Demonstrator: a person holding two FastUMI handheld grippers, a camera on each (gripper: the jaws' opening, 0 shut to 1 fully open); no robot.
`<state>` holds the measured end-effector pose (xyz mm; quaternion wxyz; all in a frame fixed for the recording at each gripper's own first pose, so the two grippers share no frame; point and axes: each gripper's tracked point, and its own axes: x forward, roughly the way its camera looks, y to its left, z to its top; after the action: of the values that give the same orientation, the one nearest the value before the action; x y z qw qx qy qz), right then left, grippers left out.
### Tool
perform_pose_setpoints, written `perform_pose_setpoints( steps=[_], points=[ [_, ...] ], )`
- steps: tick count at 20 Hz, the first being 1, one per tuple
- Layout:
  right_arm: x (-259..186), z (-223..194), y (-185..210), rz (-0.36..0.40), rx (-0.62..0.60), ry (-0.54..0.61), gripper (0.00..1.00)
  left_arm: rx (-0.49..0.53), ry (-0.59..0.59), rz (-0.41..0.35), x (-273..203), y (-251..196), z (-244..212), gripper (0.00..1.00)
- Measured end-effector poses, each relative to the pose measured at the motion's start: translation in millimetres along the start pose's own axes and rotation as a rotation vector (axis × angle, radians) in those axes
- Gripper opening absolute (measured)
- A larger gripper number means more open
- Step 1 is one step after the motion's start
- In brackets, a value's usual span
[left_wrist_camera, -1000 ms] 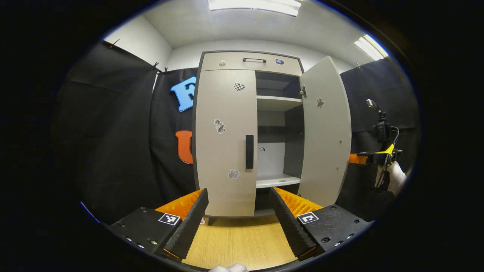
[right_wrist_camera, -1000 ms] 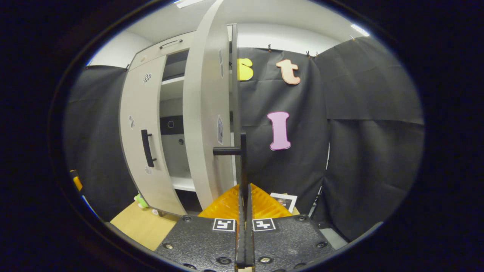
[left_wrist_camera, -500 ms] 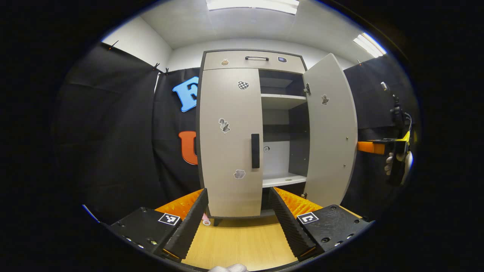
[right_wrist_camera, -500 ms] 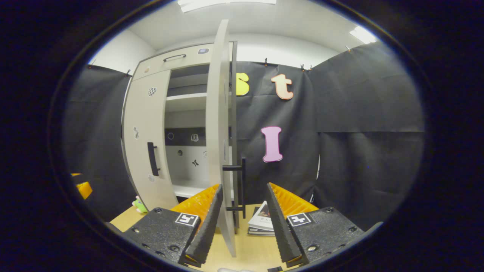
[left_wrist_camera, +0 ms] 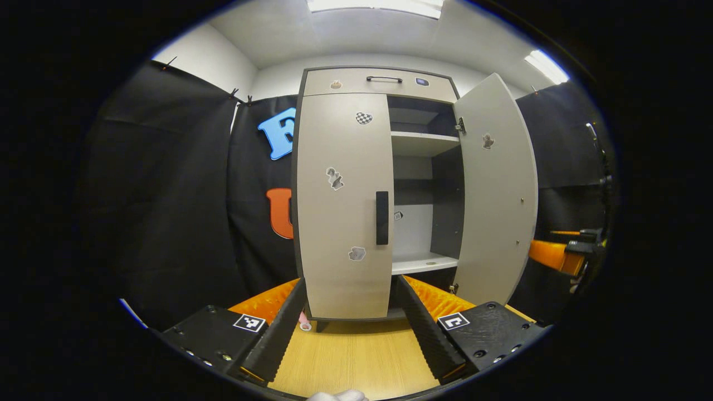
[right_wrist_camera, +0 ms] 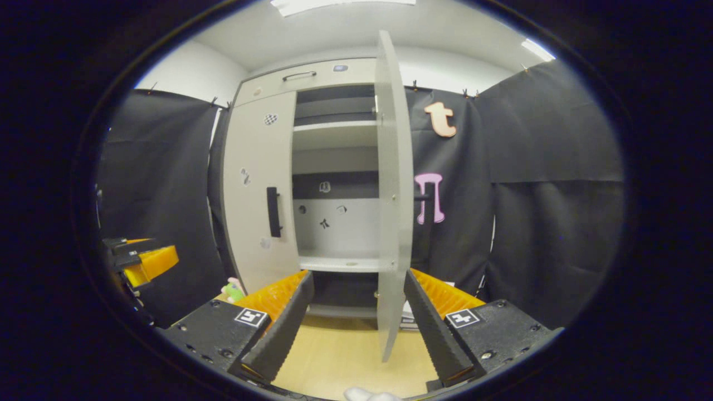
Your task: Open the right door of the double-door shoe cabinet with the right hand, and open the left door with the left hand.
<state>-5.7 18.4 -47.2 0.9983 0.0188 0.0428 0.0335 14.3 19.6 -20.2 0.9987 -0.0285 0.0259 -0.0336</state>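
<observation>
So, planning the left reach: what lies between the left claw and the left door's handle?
Left gripper view: bare wooden floor between left claw and left door.

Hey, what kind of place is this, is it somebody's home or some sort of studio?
Most likely a staged recording booth, not a home. Black cloth is clipped up as walls, a lone shoe cabinet stands on a wooden floor, and strip lights sit in a plain ceiling.
</observation>
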Motion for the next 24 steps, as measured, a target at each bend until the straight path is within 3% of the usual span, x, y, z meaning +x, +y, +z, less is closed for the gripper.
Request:
perform_pose_setpoints(
  steps=[5,12,24],
  points=[
    [7,-9,16,0.043,0.016,0.042,1.0,0.01,0.004,-0.002,21,-5,-3,0.96],
    [5,12,12,0.035,-0.022,0.02,1.0,0.017,-0.052,-0.032,88,-29,16,0.96],
    [0,32,-38,-0.087,0.003,-0.007,1.0,0.022,-0.083,-0.037,250,-59,31,0.96]
  ],
)
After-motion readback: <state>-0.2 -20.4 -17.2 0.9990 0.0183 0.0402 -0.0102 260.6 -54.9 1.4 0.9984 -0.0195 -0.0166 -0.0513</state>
